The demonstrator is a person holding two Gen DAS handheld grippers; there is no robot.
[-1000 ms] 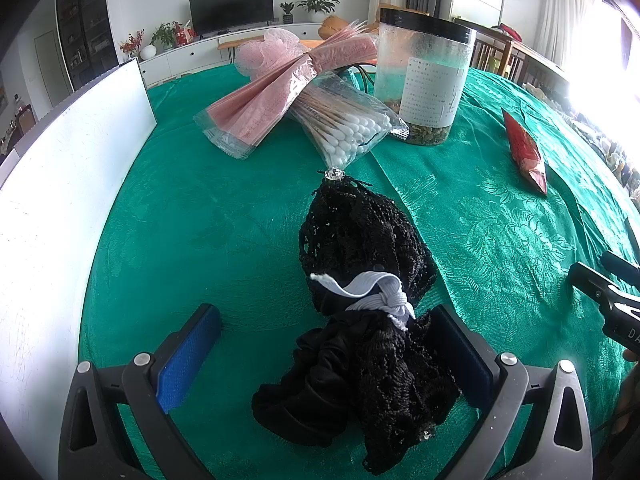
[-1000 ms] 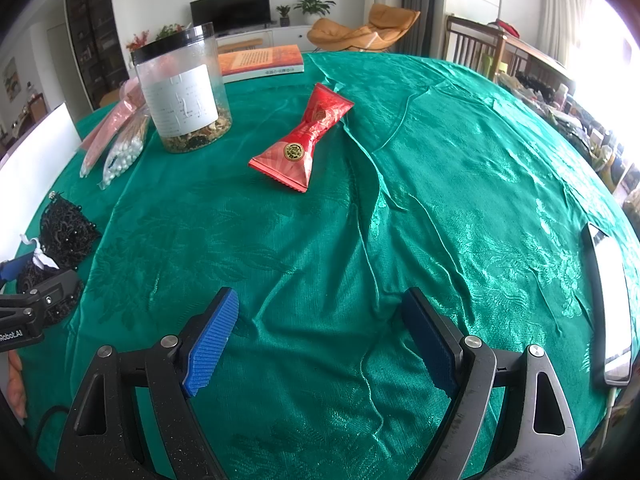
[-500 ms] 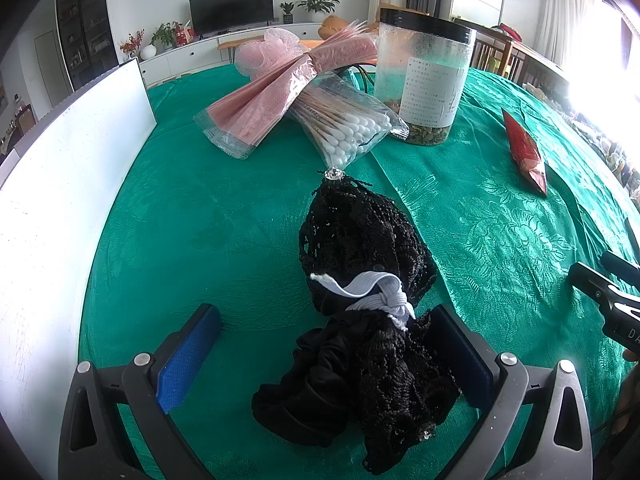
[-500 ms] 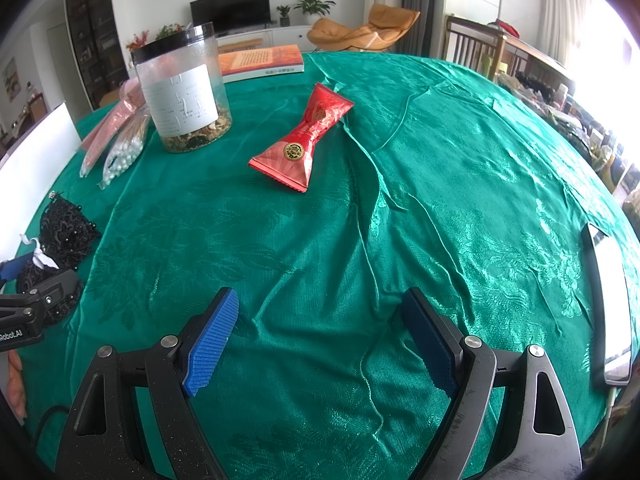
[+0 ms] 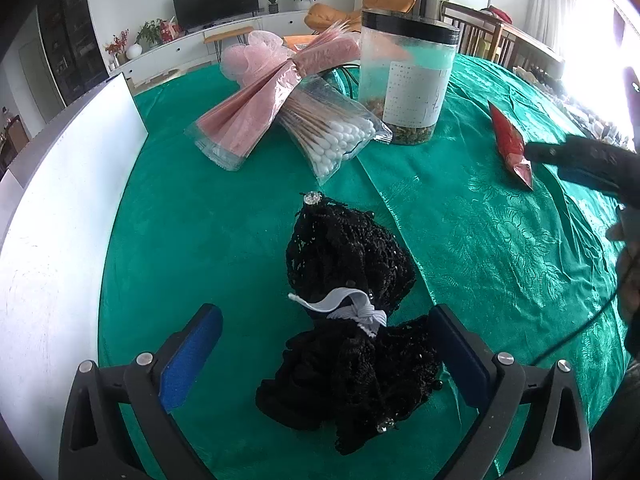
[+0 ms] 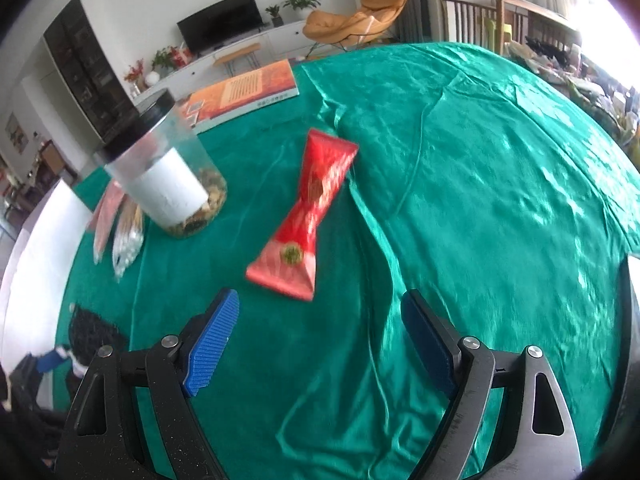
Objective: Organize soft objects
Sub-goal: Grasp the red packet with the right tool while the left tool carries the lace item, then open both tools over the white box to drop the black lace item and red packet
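A black lace bundle tied with a white ribbon lies on the green tablecloth. My left gripper is open, its blue pads on either side of the bundle's near end. My right gripper is open and empty, just short of a red twisted packet lying on the cloth. The right gripper also shows in the left wrist view, beside the red packet. The black bundle shows at the far left of the right wrist view.
A pink wrapped bundle, a bag of cotton swabs and a clear jar with a black lid stand at the back. A white board rises along the left. An orange book lies beyond the jar.
My right gripper has moved forward and left, closing in on the red packet. The left gripper and the black bundle have stayed in place.
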